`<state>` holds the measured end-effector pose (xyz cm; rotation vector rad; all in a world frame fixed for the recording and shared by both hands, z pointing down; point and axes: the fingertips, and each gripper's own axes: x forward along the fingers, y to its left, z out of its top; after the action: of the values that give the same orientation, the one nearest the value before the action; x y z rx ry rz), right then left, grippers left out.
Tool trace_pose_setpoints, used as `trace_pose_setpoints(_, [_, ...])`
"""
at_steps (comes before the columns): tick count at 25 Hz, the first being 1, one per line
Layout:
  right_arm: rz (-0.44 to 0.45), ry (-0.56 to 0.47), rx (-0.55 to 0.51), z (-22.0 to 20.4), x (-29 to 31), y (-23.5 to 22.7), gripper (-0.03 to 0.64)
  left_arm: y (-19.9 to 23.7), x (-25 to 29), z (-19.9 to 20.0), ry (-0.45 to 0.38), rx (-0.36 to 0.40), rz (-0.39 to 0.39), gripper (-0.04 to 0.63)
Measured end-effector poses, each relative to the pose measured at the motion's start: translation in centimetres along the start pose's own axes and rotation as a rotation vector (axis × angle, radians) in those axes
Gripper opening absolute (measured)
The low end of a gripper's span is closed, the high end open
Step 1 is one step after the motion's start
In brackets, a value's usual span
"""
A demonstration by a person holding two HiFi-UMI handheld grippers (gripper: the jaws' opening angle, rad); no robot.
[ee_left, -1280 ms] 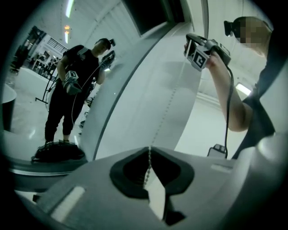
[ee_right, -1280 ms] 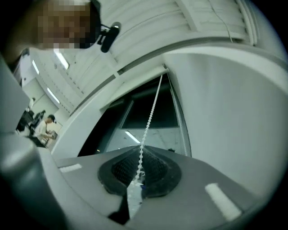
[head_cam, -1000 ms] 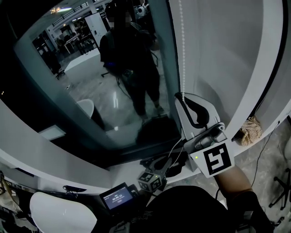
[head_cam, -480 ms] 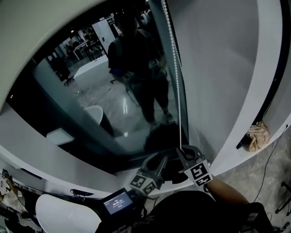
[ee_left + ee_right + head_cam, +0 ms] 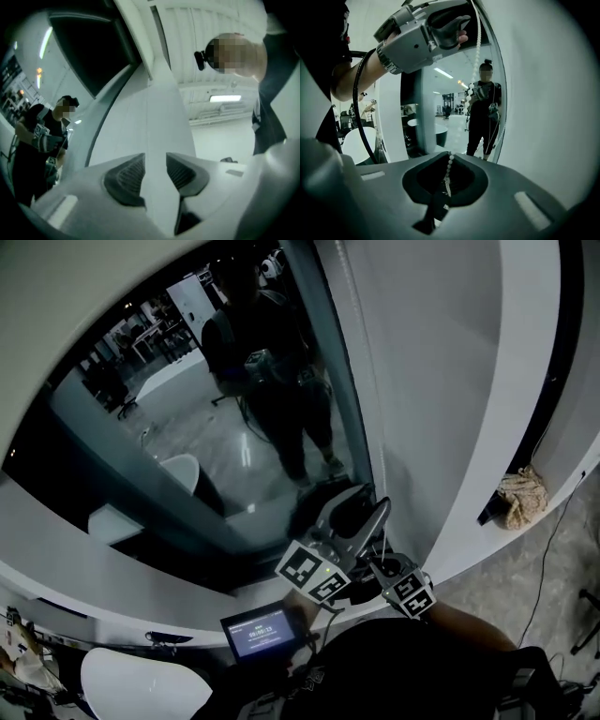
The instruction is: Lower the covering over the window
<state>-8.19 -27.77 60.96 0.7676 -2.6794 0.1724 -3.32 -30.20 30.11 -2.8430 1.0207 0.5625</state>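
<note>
One white bead chain (image 5: pixel 447 172) of small round beads hangs beside the glass window's (image 5: pixel 216 427) right frame. There are two grey grippers. The right gripper (image 5: pixel 451 155), the lower one, has its dark fingers clamped on the chain. The left gripper's (image 5: pixel 155 161) ribbed fingers have just been opening and stand apart, with only smooth white wall between them.

The left hand-held gripper (image 5: pixel 154 163) and right hand-held gripper (image 5: pixel 449 161) are grey with black-and-white marker cubes (image 5: pixel 314 573).
</note>
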Motion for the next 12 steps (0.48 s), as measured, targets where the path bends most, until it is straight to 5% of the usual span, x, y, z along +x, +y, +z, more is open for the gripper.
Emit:
trace_pose_setpoints(3, [0.019, 0.026, 0.016, -0.7, -0.1, 0.8, 0.002, -0.1, 1.0, 2.1, -0.082, -0.065, -0.008, 0.149])
trace_pose_setpoints(8, [0.061, 0.059, 0.000, -1.5, -0.6, 2.2, 0.003, 0.9, 2.1, 4.7, -0.176, -0.055, 0.039, 0.186])
trace_pose_setpoints(12, [0.068, 0.085, 0.022, -2.3, -0.7, 2.2, 0.003, 1.2, 2.3, 6.1, -0.202, -0.032, 0.038, 0.015])
